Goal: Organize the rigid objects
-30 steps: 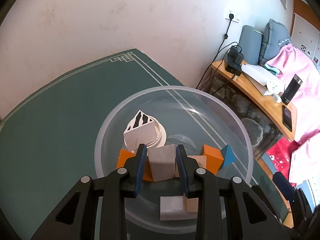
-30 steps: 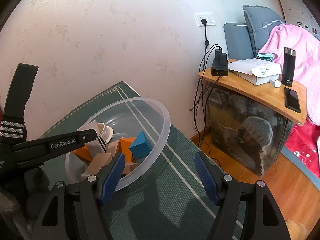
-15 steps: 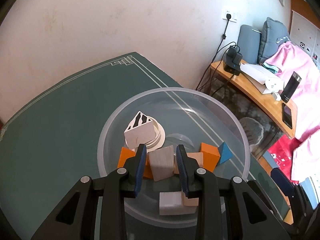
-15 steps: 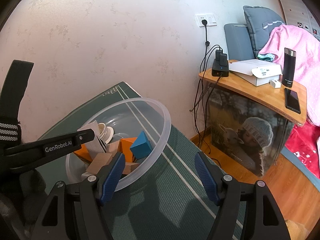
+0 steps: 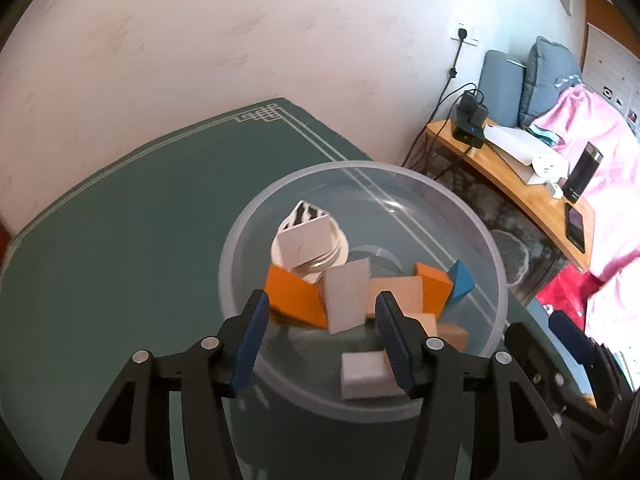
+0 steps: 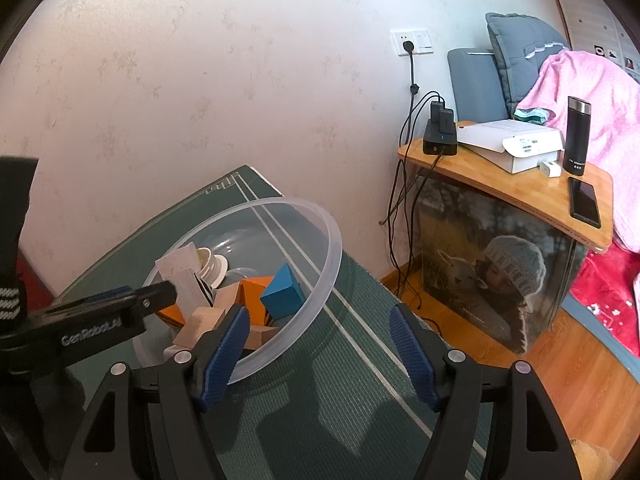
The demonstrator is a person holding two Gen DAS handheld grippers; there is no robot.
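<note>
Left gripper (image 5: 320,332): I hold it over the near rim of the bowl, jaws spread wide, gripping nothing.
Pale block (image 5: 346,298): between my left pads but clear of both; it stands on end among the others, long axis roughly upright, tilted a little, its broad face toward my camera.
Clear bowl (image 5: 472,216): sits on the green mat (image 5: 120,240) and holds all the blocks.
Other blocks: orange wedge (image 5: 294,296) just left of the pale block, blue block (image 5: 460,282) at the right, striped piece (image 5: 306,232) leaning on a white ribbed lid behind.
Right gripper (image 6: 316,350): jaws wide apart and holding nothing, above the mat just right of the bowl (image 6: 320,280).
</note>
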